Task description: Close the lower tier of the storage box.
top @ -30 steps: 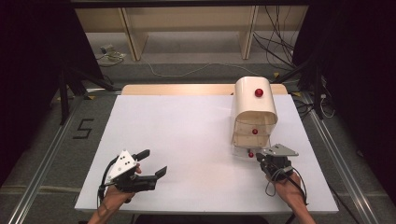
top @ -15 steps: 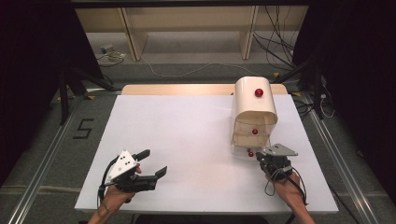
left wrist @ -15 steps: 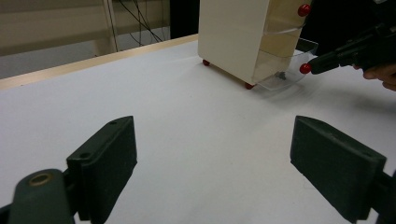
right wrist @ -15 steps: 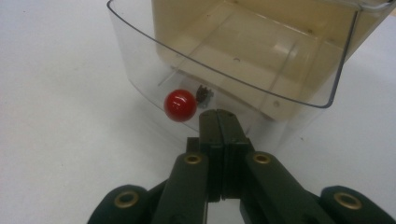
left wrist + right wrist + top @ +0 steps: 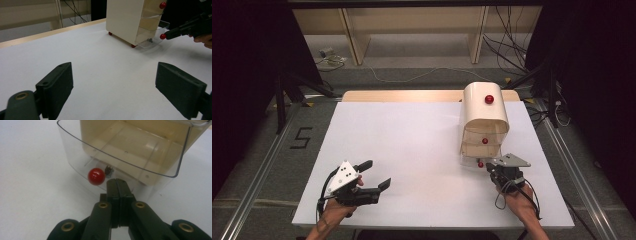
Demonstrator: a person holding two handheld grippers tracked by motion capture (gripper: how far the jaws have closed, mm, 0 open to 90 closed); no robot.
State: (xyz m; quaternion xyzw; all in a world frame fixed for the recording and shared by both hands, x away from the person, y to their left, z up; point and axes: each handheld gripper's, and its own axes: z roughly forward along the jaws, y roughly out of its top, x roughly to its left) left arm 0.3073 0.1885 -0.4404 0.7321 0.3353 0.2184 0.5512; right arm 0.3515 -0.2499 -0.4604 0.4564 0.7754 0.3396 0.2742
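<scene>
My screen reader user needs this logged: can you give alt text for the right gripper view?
The right gripper, jaws shut with nothing between them, points at the front of a clear plastic drawer pulled partly out of a cream cabinet. The drawer's red knob sits just left of the jaw tips, on a white table.

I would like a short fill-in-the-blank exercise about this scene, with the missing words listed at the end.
1. The knob on the bottom drawer is coloured ____.
2. The bottom drawer of the small cabinet stands ____, not pushed in.
3. The jaws of the right tongs are ____, beside the knob and not around it.
4. The jaws of the left tongs stand wide ____ over the white table.

Missing words: red; pulled out; shut; open
</scene>
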